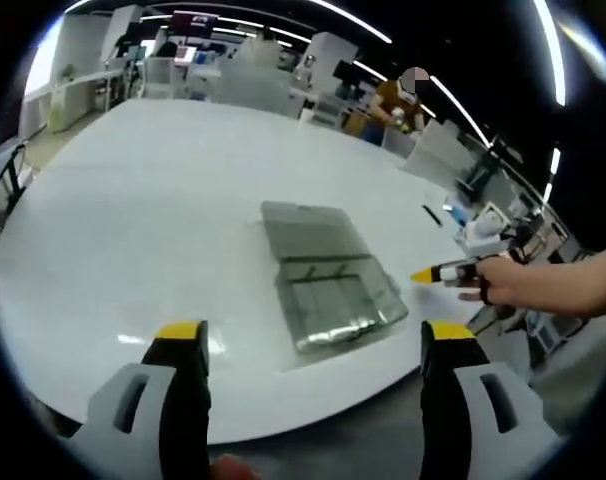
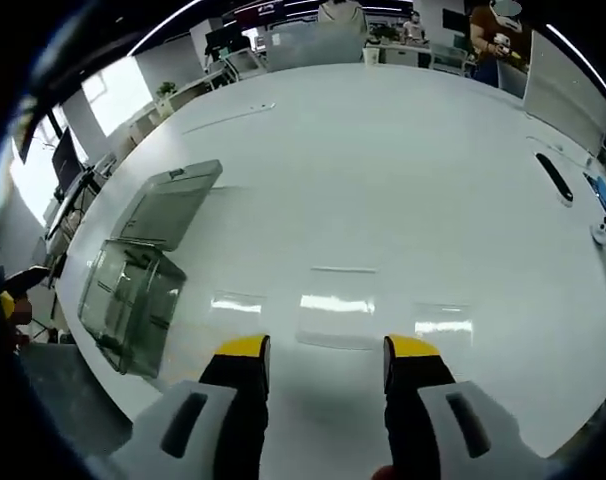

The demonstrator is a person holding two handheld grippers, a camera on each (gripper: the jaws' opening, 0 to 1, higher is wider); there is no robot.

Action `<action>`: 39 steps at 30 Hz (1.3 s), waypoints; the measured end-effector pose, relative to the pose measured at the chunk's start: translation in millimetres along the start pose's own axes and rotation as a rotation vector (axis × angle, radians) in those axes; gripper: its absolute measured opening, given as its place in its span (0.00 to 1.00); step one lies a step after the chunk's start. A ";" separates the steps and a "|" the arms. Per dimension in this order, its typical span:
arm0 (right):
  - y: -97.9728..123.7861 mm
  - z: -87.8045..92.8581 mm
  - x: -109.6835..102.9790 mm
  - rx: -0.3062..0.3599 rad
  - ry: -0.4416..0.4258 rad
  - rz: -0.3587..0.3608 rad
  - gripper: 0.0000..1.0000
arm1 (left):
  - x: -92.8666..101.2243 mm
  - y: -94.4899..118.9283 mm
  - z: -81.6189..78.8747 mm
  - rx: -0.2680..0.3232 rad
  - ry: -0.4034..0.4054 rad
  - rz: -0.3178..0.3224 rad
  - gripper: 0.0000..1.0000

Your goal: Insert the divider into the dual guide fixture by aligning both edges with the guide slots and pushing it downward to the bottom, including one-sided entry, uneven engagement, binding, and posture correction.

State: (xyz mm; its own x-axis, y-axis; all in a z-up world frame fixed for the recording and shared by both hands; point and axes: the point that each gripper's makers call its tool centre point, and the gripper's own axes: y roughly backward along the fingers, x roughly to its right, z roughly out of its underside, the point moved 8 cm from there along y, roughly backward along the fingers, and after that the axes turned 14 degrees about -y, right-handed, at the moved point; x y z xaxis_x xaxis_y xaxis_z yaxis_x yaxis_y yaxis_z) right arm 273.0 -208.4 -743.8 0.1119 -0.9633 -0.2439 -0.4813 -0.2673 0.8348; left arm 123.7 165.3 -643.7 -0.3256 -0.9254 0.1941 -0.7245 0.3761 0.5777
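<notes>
Both grippers spread, holding nothing.
Clear divider [image 2: 168, 205] lying flat beside fixture [image 2: 133, 300] on table [image 2: 383, 180]: likely light, stiff, slippery; best pinched at an edge.

The fixture [image 1: 338, 305] sits on the table [image 1: 133, 230] — the divider [image 1: 308, 232], apparently flat, just behind.

We are seeing our right gripper [image 2: 326, 362] hanging open over the white table [image 2: 403, 180]. The clear box [image 2: 133, 300] is sitting left of it, a flat clear divider [image 2: 168, 205] touching the box's far side.
</notes>
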 end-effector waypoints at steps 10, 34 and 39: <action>-4.8 1.0 0.3 -0.005 0.011 0.023 0.41 | -1.1 0.1 -0.2 0.000 0.005 -0.003 0.85; -9.1 0.4 -3.4 0.005 0.057 0.122 0.33 | -3.8 1.1 2.4 0.004 0.021 -0.010 0.85; -9.2 -0.1 -5.0 -0.004 0.062 0.121 0.31 | -3.6 0.7 2.5 0.004 0.021 -0.008 0.84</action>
State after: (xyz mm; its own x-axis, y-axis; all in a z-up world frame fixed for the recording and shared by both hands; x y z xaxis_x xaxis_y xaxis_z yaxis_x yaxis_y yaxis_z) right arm 277.0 -201.2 -750.2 0.1069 -0.9881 -0.1106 -0.4908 -0.1492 0.8584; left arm 122.8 169.0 -646.0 -0.3070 -0.9292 0.2056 -0.7295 0.3685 0.5762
